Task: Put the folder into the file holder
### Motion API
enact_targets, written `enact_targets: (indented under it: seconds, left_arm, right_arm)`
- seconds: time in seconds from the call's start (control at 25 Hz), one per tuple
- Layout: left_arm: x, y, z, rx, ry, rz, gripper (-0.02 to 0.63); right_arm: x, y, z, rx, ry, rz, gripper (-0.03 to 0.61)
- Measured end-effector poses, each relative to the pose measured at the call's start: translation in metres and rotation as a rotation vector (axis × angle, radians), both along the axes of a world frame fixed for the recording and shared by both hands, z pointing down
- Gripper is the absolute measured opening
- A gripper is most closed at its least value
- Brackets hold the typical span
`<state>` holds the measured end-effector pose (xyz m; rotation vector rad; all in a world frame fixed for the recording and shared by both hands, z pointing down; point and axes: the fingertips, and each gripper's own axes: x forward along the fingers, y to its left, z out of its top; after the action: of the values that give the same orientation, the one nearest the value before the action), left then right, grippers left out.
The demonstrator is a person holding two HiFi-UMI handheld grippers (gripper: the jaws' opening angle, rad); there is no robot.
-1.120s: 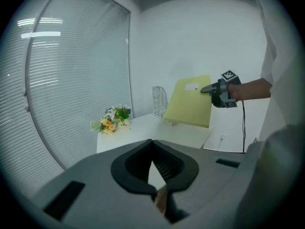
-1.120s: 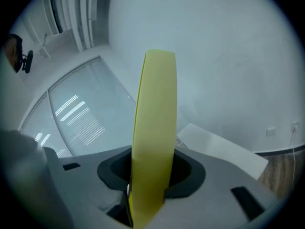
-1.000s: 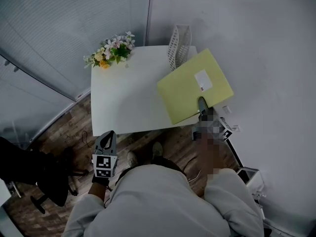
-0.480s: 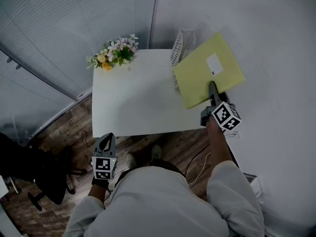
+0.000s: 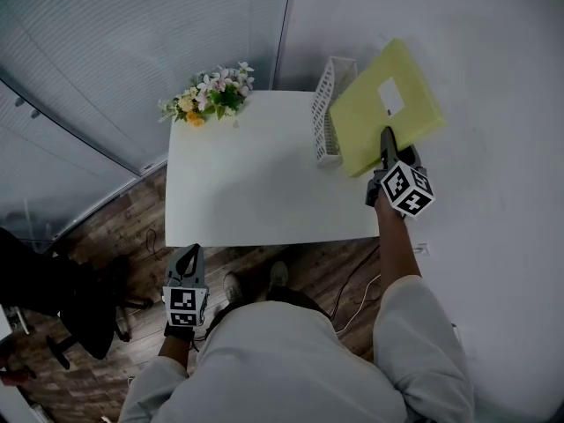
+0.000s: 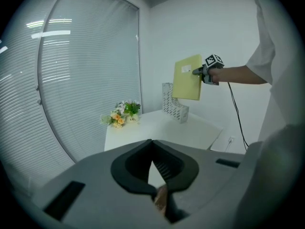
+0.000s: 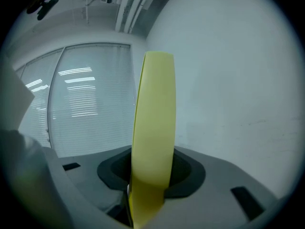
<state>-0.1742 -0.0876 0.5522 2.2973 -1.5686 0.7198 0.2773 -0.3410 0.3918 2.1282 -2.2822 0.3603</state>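
My right tongs (image 5: 385,137) pinch the near edge of the flat yellow-green folder with a white label (image 5: 366,123) and hold it in the air at the far right of the scene, clear of the white square surface (image 5: 256,183). In the right gripper view the folder (image 7: 153,118) stands on edge and runs straight out between the two pads of the right tongs (image 7: 147,178), which press on it from both sides. From the left gripper view the folder (image 6: 187,78) hangs nearly upright, with the right tongs (image 6: 199,71) gripping its right edge, just above the white perforated file holder (image 6: 174,109). I cannot tell whether its lower edge touches the holder.

The file holder (image 5: 330,104) stands upright at the far right corner of the surface (image 6: 190,130), close to the white wall. At the far left corner sits a small bunch of pink, white and orange flowers with green leaves (image 5: 207,95), well apart from the holder; it shows too in the left gripper view (image 6: 121,114).

My left tongs (image 5: 189,254) hang near my body, off the near left edge of the surface, above the wood floor. Their tips are pressed together with nothing between them (image 6: 152,149).
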Motion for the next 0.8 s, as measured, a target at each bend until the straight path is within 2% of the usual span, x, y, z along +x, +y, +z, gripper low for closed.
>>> enact_targets:
  seconds: [0.28,0.56,0.8]
  left_arm:
    - [-0.010,0.009,0.008,-0.027,-0.012,-0.067,0.008]
    - [-0.022,0.021,0.019,-0.073,-0.022,-0.132,0.008]
    - [-0.024,0.028,0.032,-0.130,-0.040,-0.158,0.008]
  right_arm:
    - [-0.014,-0.039,0.013,0.016,0.073,0.005,0.166]
    - [-0.028,-0.068,0.032,0.052,0.094,0.036,0.166]
    - [-0.037,-0.077,0.052,0.115,0.137,0.051,0.167]
